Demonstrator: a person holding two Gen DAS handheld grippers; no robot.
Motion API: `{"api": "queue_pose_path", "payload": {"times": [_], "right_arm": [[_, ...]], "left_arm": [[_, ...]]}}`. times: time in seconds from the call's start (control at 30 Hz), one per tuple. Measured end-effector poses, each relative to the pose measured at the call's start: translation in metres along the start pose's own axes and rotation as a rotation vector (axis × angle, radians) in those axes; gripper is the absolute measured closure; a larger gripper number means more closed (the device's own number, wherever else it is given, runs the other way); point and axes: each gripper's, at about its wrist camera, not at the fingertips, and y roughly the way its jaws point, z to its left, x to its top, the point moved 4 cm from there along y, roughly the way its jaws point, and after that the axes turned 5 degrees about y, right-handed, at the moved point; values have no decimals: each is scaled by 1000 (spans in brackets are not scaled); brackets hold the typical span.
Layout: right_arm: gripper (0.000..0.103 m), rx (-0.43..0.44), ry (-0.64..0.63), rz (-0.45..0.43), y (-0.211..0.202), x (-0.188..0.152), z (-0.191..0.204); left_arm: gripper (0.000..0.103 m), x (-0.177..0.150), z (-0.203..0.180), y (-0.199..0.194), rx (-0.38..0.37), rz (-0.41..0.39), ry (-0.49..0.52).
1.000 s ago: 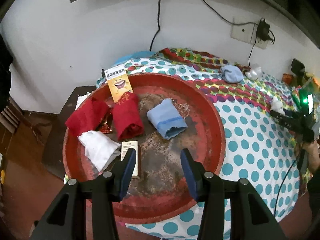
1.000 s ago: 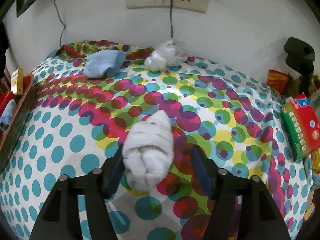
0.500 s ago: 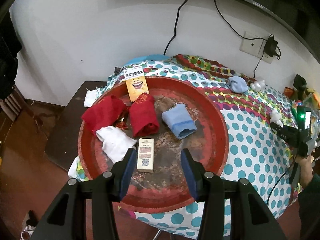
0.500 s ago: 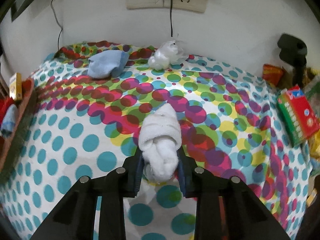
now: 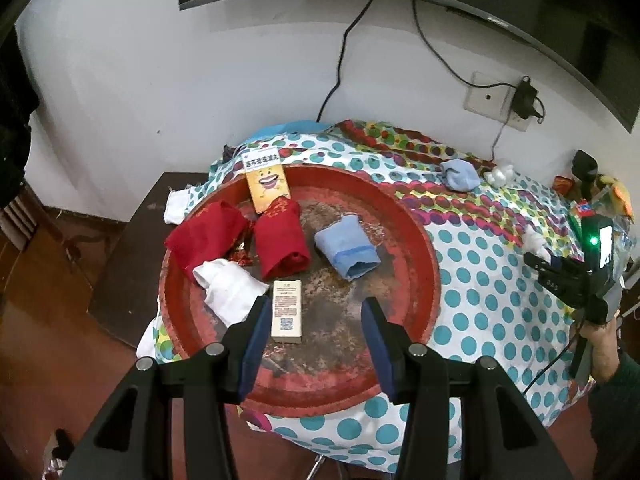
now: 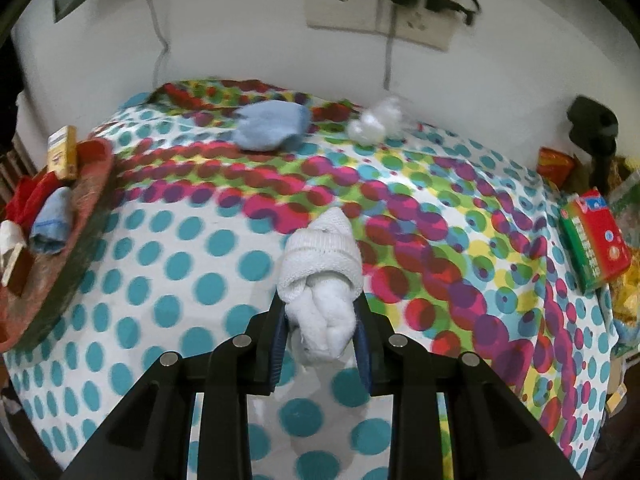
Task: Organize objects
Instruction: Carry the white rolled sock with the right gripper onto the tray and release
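Between the right tongs [image 6: 320, 338], pinched, apparently lifted: rolled white sock [image 6: 322, 276].

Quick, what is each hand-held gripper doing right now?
Left hand-held gripper: open, holding nothing.
Right hand-held gripper: closed on the rolled white knitted sock.

Cloth [image 6: 168, 288] over the surface: white, teal dots, with magenta, red, yellow and green dots toward 12 o'clock. Tray [image 5: 416, 248]: red, worn dark centre. Rolled socks: two red [image 5: 282, 240], one light blue [image 5: 348, 250], two white [image 6: 322, 276]. Box [image 5: 266, 182] at 11 o'clock: yellow-orange, smiling mouth print. Carton [image 6: 594, 238] at 3 o'clock: green and red.
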Motion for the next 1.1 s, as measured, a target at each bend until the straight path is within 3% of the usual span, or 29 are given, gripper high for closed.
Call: {"api": "queue_pose_path", "payload": {"times": [0.23,0.6,1.1], "right_arm": [[76,56,-78,-15,-20,4,47],[76,151,-203,-24,-40,7,130],[76,268,-319,15,-41,-4,220]], "left_arm": [[55,0,-6,-4,-19,-2,16],[55,-2,13,-10,13,-10,-15],[54,-1,35,-17,26,-20,-54]]}}
